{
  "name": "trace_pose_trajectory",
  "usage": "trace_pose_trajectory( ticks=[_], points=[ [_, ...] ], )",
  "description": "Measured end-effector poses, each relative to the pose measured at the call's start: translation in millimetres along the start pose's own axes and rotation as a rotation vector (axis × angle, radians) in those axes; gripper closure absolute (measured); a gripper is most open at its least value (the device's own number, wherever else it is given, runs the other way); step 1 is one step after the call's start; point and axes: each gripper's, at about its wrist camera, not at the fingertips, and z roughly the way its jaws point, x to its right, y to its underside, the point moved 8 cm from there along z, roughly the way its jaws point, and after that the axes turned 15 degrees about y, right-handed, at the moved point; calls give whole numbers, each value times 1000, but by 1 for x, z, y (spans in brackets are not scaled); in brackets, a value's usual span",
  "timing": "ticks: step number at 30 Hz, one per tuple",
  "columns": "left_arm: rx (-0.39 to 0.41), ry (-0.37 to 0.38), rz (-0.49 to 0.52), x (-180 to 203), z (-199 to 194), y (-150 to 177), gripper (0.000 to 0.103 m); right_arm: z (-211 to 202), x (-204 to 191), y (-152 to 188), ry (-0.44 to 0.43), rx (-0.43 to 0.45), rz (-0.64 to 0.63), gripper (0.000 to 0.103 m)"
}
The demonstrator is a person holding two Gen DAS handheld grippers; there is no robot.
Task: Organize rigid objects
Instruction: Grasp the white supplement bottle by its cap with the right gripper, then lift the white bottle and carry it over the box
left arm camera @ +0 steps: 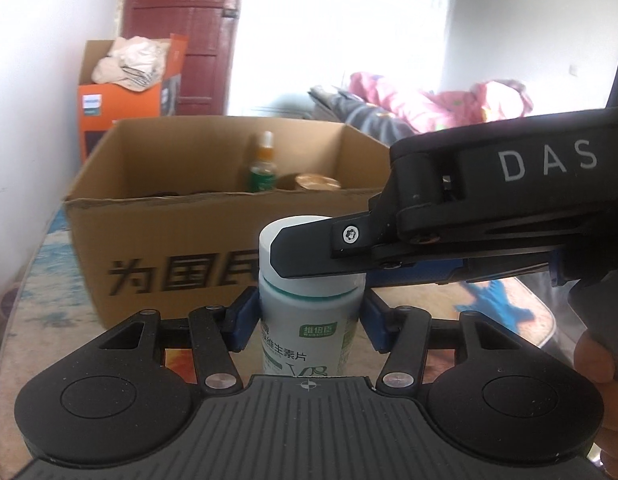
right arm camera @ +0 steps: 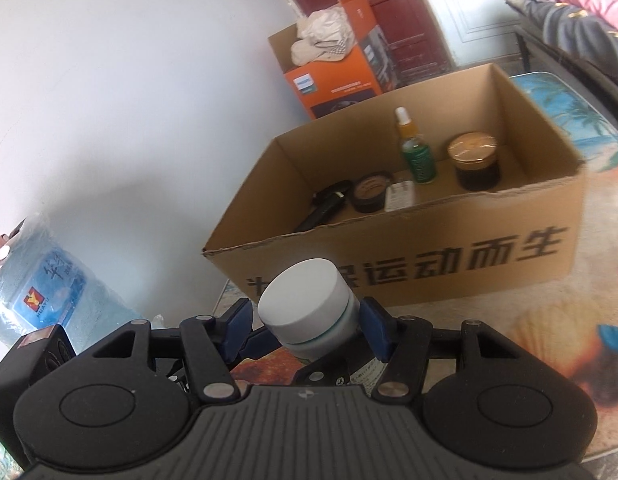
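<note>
The white vitamin bottle stands upright just in front of the cardboard box, held between 2 grippers at once and not yet inside the box. The left gripper clamps the bottle's body with its blue pads pressed to both sides, just under the green ring below the cap. The right gripper is closed on the white cap; in the left wrist view its black finger crosses the front of the cap from the right side. Whether the bottle's base rests on the patterned tabletop or is lifted off it cannot be told, since the base is hidden behind the gripper bodies. As for progress, the box already holds several things: a green dropper bottle standing upright, a dark jar with a gold lid beside it, a small round tin, a white card or packet and a black object lying flat, so a good part of the sorting looks done, with this bottle probably next to go in. Both grippers point forward and somewhat downward toward the box; the right one comes in crosswise to the left, and part of a hand shows on its grey handle at the right edge. An orange carton sits behind the box by the wall.
</note>
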Motion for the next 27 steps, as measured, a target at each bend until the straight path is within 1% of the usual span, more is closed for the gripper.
trace_pose_trajectory(
  ticks=[2, 6, 11, 18, 27],
  points=[
    [-21, 3, 9, 5, 4, 2, 49, 1, 7, 1, 4, -8, 19, 41],
    [-34, -5, 28, 7, 10, 1, 48, 3, 14, 1, 3, -12, 35, 40],
    [-62, -13, 28, -2, 20, 1, 46, 4, 19, -4, -4, -10, 52, 40],
    [-105, -35, 39, -12, 36, 5, 46, 10, 22, -5, -29, -24, 88, 39],
    [-105, -43, 30, -16, 42, 3, 48, 12, 22, -5, -34, -29, 91, 39]
  ],
)
